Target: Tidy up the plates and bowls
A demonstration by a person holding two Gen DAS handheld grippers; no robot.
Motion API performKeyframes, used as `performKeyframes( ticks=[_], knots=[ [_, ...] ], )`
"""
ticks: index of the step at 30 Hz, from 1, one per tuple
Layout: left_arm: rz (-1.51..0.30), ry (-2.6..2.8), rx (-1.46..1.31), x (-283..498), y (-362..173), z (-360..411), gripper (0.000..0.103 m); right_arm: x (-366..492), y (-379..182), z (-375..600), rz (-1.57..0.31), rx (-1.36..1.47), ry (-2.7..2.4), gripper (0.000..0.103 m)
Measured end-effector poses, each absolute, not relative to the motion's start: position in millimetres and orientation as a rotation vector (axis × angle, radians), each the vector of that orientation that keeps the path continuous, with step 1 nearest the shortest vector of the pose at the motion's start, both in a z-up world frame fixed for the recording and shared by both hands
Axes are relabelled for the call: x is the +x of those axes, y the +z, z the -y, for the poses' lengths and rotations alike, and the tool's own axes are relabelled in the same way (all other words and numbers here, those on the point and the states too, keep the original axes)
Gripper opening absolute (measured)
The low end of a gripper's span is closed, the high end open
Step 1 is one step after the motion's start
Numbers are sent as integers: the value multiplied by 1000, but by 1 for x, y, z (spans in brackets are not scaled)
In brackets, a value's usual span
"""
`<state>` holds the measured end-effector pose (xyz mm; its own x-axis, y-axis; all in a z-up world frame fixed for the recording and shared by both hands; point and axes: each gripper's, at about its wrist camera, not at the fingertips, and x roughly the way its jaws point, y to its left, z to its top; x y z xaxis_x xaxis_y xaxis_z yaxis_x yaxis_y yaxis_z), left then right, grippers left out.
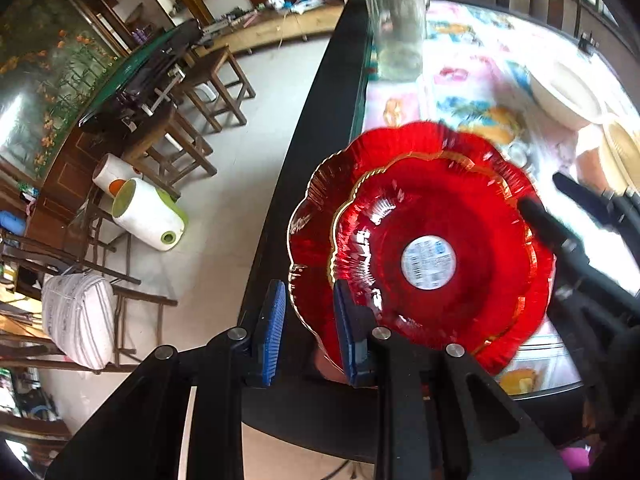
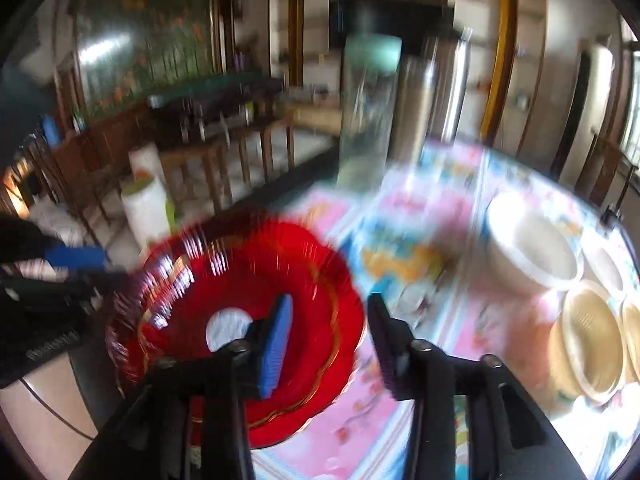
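Setting: a dark-framed table with a glass top over a flower-printed pink and blue cloth (image 2: 424, 216), in a room with wooden stools (image 1: 208, 92) and a tiled floor.

Item 1: two red translucent scalloped plates with gold rims (image 1: 432, 240), stacked, the smaller on the larger, a round white label at the centre. The stack sits at the table's near corner, its edge overhanging the dark frame.

Item 2: left gripper (image 1: 310, 320), blue-padded. Jaws stand moderately apart, straddling the rim of the red stack; contact with the rim cannot be told.

Item 3: right gripper (image 2: 330, 328). Jaws wide apart, holding nothing, one finger over the plates, the other over the cloth. The view is blurred.

Item 4: white ceramic bowl (image 2: 532, 252), upright on the cloth, well apart from the plates.

Item 5: pale gold ribbed bowls (image 2: 588, 344), just beside the white bowl.

Item 6: tall clear glass cylinder with a pale green top (image 2: 366, 112), and a steel flask (image 2: 430, 100) beside it, at the far edge.

Item 7: white and green cylindrical containers (image 1: 148, 216) lying on the floor.
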<state>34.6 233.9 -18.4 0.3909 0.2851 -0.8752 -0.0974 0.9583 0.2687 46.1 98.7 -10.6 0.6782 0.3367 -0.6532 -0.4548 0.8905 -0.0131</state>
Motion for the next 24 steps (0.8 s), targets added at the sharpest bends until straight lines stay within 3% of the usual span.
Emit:
performKeyframes(
  ticks=[2,6,7,10,11,16,24],
  knots=[
    [-1102,227,174,23,-12,-226,23,38,2,-74,-622,-118,470,63],
    [-1006,158,145,5,-2,-195,24,25,8,-30,-583,-69,475,65],
    [-984,137,131,2,0,-188,30,19,9,-20,-581,-55,480,66],
    [-894,71,78,-8,7,-159,67,6,7,20,-564,-9,475,70],
    [-857,47,65,-13,8,-145,72,0,7,35,-555,9,460,71],
    [-770,-102,45,-21,3,-71,72,-23,3,109,-546,80,364,77],
    [-900,-263,-131,28,-15,-10,72,-18,-5,228,-634,282,230,77]
  ],
)
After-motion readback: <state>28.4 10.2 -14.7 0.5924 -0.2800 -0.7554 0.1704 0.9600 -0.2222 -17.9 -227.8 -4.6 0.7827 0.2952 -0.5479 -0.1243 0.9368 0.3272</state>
